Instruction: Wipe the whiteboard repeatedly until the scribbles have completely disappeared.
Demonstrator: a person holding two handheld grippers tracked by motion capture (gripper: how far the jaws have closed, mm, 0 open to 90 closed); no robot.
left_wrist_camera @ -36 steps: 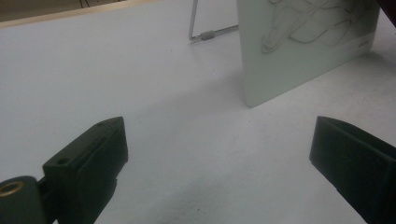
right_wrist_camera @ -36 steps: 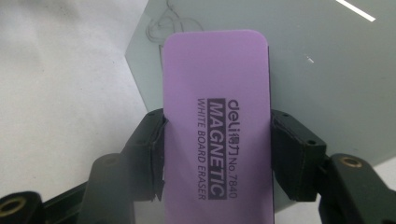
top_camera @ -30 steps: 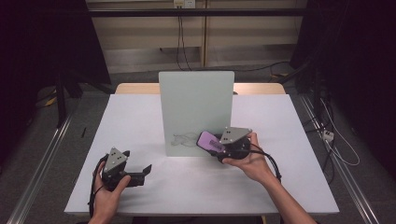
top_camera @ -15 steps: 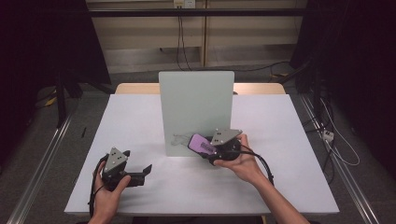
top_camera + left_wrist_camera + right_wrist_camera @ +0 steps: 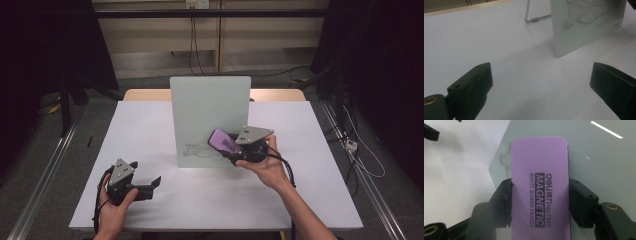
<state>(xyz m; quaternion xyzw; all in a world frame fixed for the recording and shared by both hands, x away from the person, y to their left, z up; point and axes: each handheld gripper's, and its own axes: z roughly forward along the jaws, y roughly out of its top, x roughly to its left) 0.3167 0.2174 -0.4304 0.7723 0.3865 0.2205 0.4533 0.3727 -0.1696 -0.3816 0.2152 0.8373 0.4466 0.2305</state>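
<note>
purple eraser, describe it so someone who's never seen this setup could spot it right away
Start at the white table and find the pale glass whiteboard standing upright at its middle. At the board's lower right, the right gripper clamps the eraser between its jaws. It is the only purple thing, a rounded block printed "MAGNETIC WHITE BOARD ERASER".

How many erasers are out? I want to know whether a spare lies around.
1: a purple eraser clamped in the right gripper, held against the lower part of the upright board. Another could be hidden behind that board.
</note>
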